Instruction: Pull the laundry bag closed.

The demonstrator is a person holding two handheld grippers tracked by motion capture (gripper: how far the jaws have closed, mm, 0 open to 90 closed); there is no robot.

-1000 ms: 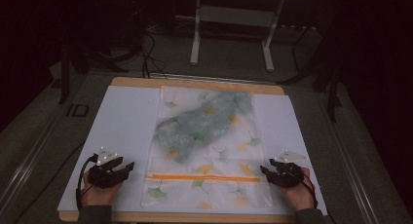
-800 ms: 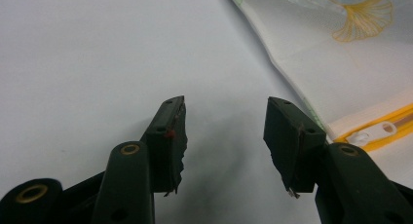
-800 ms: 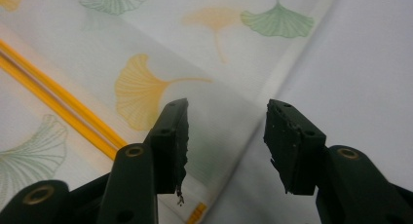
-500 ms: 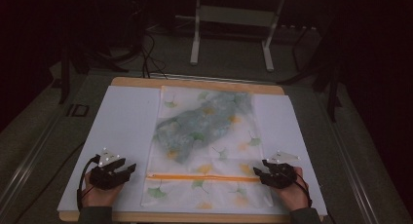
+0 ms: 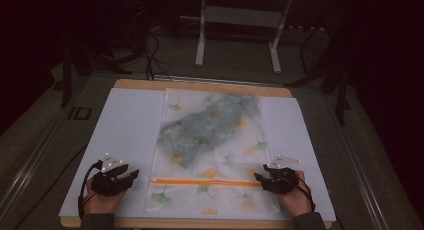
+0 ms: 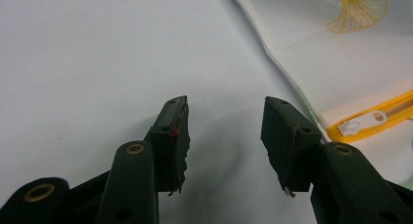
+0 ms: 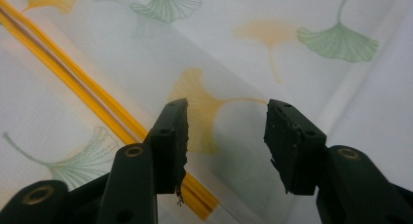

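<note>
**Mesh zip bag, ginkgo print, flat on white table cover**

Bag [image 5: 212, 155] lies centred, orange zipper [image 5: 202, 182] across its near end. Left gripper [image 5: 134, 176] beside the bag's edge, jaws parted, just been narrowing, nothing between. Right gripper [image 5: 258, 177] over the zipper's end, jaws wide, empty.

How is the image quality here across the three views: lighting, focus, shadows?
High view: dim, the room behind nearly black, the mesh bag on the white sheet soft but readable. Left gripper view: evenly bright, a soft shadow under the open left gripper, the zipper pull fairly sharp. Right gripper view: well lit, the right gripper crisp, far leaf prints slightly blurred.
</note>
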